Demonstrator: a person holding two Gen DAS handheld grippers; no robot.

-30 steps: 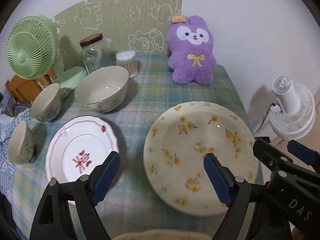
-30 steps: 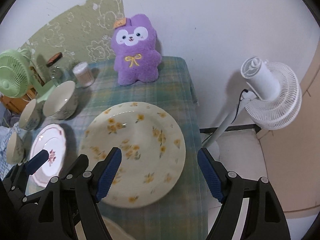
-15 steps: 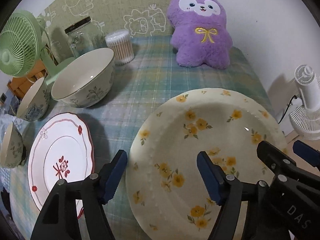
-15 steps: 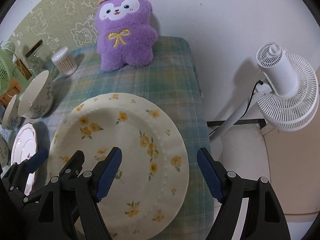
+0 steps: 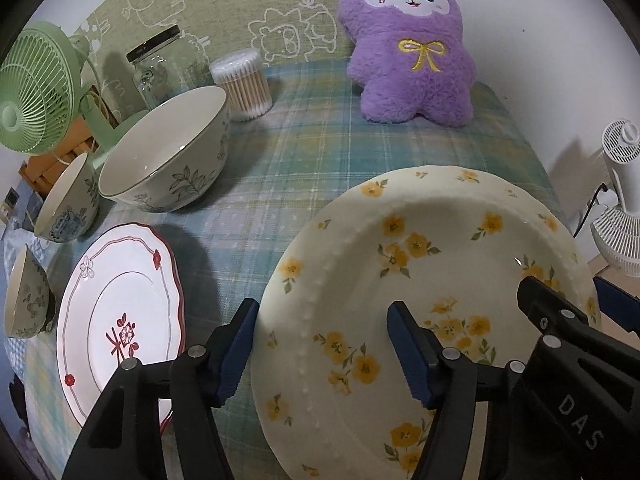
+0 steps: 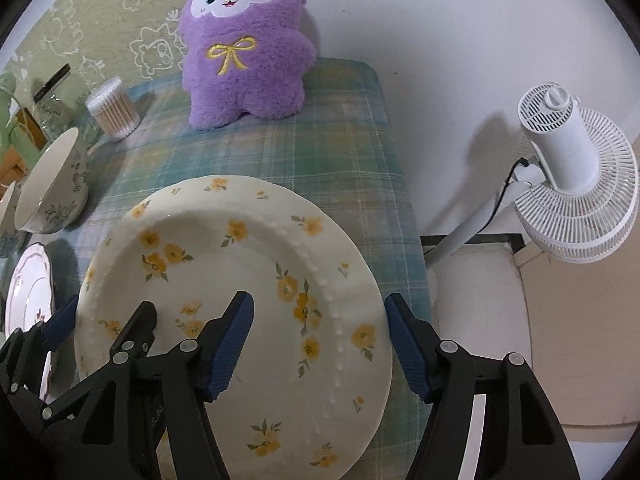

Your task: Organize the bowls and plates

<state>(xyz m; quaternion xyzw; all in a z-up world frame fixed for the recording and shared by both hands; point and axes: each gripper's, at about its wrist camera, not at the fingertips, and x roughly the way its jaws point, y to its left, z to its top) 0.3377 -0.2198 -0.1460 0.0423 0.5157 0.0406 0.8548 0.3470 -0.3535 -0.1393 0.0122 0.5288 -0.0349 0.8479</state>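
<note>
Two grippers down at the big yellow-flower plate (image 5: 432,300), low and middle in both views, flat on the green checked tablecloth (image 5: 304,152). Left gripper (image 5: 320,354) astride the plate's left rim, one blue pad outside the edge, the other over the plate's inside; jaws closing, rim between them, pads not pressing yet by the look of it. Right gripper (image 6: 320,346) the same on the plate's right rim, closing too, not clamped yet. Best to squeeze both sides at the same time and slowly, so the plate doesn't slide or tip. Good to get the outer pads well under the rim first, then lift level, probably toward the small red-trim plate (image 5: 120,320) at lower left for stacking. Slippery glaze, so a firm pinch and no hurry. Near the right table edge, so careful not to push it off. At the left side of the left view: a big leaf-pattern bowl (image 5: 168,156), a small blue-pattern bowl (image 5: 66,200) just beside it, and another small bowl (image 5: 26,296) at the far left edge. At the back: a purple plush bunny (image 5: 408,48), a tub of cotton swabs (image 5: 244,78), a glass jar (image 5: 158,64), a green fan (image 5: 36,88). White fan (image 6: 572,180) on the floor at right, white wall behind.
</note>
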